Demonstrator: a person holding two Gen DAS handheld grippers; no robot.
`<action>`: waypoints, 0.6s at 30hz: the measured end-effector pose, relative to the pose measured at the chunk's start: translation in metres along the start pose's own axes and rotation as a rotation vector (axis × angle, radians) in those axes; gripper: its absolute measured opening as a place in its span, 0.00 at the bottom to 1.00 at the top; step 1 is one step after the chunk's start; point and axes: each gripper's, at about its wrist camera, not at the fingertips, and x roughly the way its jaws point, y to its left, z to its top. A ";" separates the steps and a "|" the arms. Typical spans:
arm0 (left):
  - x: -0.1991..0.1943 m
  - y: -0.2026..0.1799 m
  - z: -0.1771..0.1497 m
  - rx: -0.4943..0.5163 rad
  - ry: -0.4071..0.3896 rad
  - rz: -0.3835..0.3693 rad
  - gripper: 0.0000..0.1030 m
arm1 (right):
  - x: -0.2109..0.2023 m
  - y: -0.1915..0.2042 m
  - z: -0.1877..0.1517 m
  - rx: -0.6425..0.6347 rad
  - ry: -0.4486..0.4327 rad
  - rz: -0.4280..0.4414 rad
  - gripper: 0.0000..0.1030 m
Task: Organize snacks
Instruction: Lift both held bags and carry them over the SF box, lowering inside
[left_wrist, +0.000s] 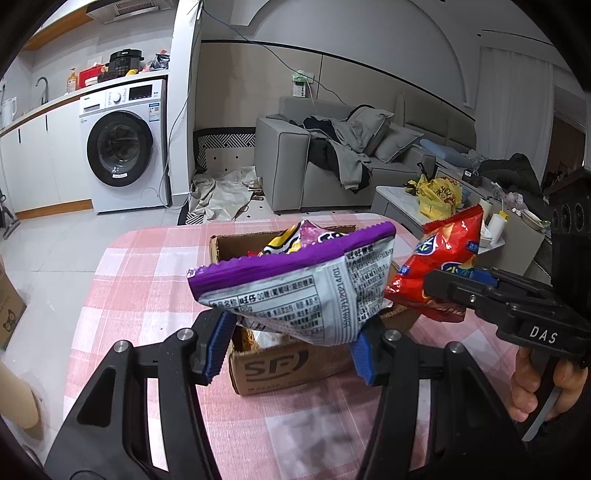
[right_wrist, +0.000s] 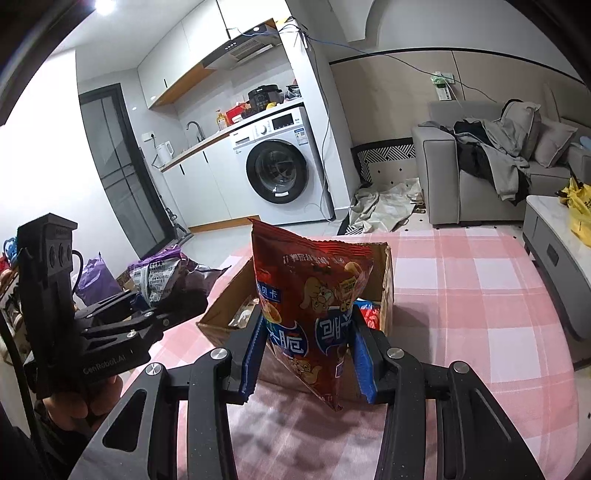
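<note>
- Across the pink checked tabletop we locate the open cardboard box, which stands near the middle and contains further snack packets.
- Above the box we hold the purple-and-white snack bag in the left gripper; its jaws are clenched on the bag's lower corner.
- Beside it we hold the red snack bag upright in the right gripper; its jaws grasp the bag from both sides.
</note>
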 end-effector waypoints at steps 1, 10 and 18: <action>0.003 0.001 0.002 -0.001 0.001 0.002 0.51 | 0.002 -0.001 0.002 0.003 0.002 0.003 0.42; 0.024 0.002 0.005 -0.008 0.018 0.021 0.51 | 0.023 -0.009 0.013 0.005 0.008 0.006 0.42; 0.047 -0.004 0.010 0.004 0.034 0.030 0.51 | 0.040 -0.015 0.015 0.007 0.024 0.009 0.42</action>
